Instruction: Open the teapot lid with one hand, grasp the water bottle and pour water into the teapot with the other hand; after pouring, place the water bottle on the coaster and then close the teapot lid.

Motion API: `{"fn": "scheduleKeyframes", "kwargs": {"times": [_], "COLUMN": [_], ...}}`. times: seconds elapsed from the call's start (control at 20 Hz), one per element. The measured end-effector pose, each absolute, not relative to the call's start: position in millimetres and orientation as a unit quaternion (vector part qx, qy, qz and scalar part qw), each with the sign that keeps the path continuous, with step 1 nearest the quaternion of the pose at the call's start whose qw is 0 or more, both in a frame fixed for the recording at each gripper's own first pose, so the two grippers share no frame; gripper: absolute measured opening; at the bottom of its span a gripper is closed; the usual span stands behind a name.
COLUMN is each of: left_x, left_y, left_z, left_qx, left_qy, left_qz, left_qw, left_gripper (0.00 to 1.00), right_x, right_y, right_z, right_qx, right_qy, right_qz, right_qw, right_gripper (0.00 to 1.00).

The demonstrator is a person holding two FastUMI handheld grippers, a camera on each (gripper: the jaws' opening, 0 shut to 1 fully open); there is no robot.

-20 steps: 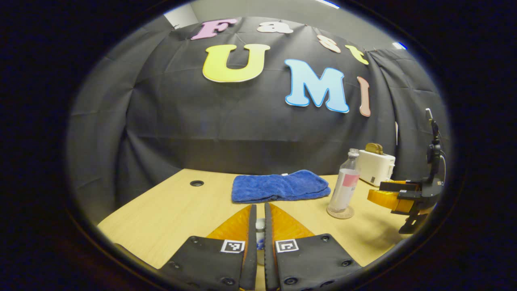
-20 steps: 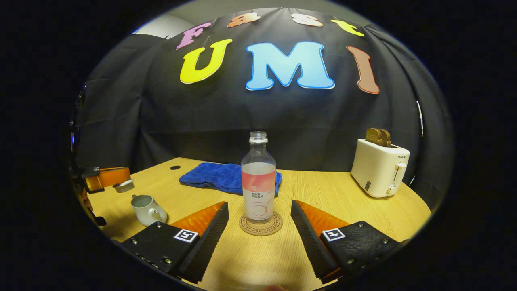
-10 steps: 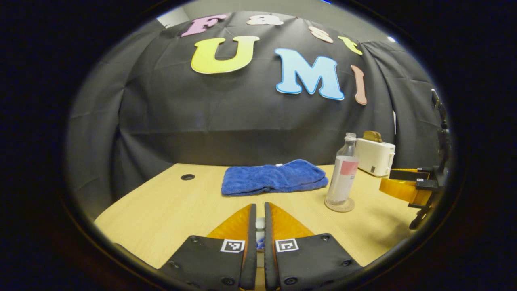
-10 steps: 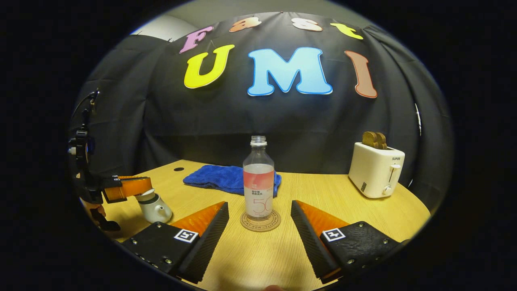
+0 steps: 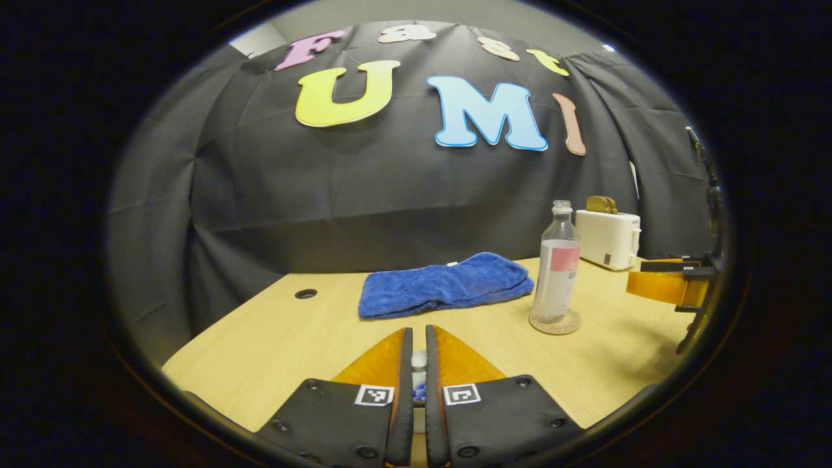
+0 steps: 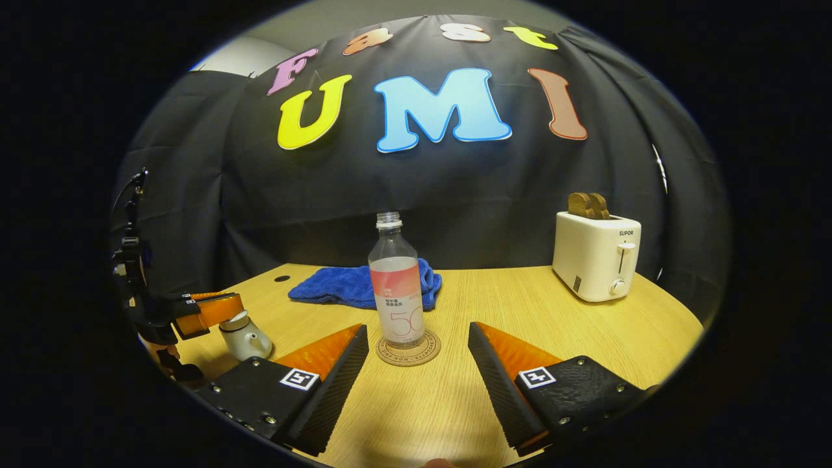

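The water bottle (image 6: 396, 286) stands upright on its coaster (image 6: 408, 349), mid-table. The right gripper (image 6: 416, 364) is spread wide at 6 o'clock of it. The left gripper (image 5: 415, 377) pinches the teapot lid's knob (image 5: 419, 359), over the teapot (image 6: 244, 338) whose spout points right.

Hand-held gripper (image 6: 416, 361): square-coded markers, screws

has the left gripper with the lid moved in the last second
Yes. In the right gripper view, the left gripper has carried the lid from above and left of the teapot down onto it.
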State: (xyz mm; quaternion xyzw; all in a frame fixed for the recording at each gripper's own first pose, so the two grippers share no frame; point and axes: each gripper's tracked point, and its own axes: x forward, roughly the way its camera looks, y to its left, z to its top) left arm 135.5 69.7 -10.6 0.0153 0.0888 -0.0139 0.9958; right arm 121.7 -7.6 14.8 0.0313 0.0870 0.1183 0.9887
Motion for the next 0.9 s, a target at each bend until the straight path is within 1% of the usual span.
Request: {"fn": "scheduleKeyframes", "kwargs": {"times": [0.15,0.2,0.25,0.35,0.45,0.55,0.6,0.65,0.7,0.75,0.8,0.85,0.9], "left_x": [135.1,134.1,135.1,135.7,134.4,133.5,132.0,130.3,127.5,123.1,117.4,111.7,104.7], "left_y": [71.9,71.4,70.2,67.7,68.6,65.5,63.3,61.4,59.3,56.6,54.4,51.4,48.7], "left_z": [-21.1,-23.2,-22.5,-24.2,-23.8,-19.7,-15.0,-11.8,-6.5,-1.7,4.6,9.0,14.7], "left_qx": [0.018,0.017,0.02,0.031,0.048,0.053,0.052,0.049,0.046,0.043,0.04,0.036,0.031], "left_qy": [0.1,0.103,0.096,0.096,0.095,0.089,0.084,0.079,0.073,0.067,0.06,0.053,0.048], "left_qz": [-0.009,-0.009,-0.007,-0.004,0.003,0.004,0.001,0.0,-0.002,-0.004,-0.005,-0.008,-0.01], "left_qw": [0.995,0.995,0.995,0.995,0.994,0.995,0.995,0.996,0.996,0.997,0.997,0.998,0.998], "left_gripper": [0.14,0.14,0.17,0.16,0.24,0.43,0.49,0.35,0.42,0.35,0.42,0.42,0.46], "right_x": [121.4,121.5,121.3,120.5,119.1,117.2,116.1,113.8,111.5,107.8,103.8,99.1,94.1], "right_y": [-11.3,-12.3,-13.4,-14.4,-14.1,-15.5,-16.1,-15.6,-15.0,-14.7,-14.1,-13.3,-12.2], "right_z": [14.1,14.5,12.7,10.2,9.0,9.6,10.8,11.1,12.6,14.9,18.1,19.2,21.9], "right_qx": [0.036,0.037,0.038,0.039,0.041,0.037,0.035,0.033,0.031,0.028,0.024,0.02,0.016], "right_qy": [0.087,0.087,0.088,0.091,0.092,0.091,0.09,0.088,0.085,0.082,0.078,0.073,0.068], "right_qz": [0.115,0.115,0.113,0.113,0.113,0.11,0.108,0.107,0.106,0.105,0.103,0.101,0.1], "right_qw": [0.989,0.989,0.989,0.989,0.988,0.989,0.989,0.99,0.99,0.991,0.991,0.992,0.993], "right_gripper": [0.96,0.96,0.96,0.96,0.96,0.96,0.96,0.96,0.96,0.96,0.96,0.96,0.96]}}
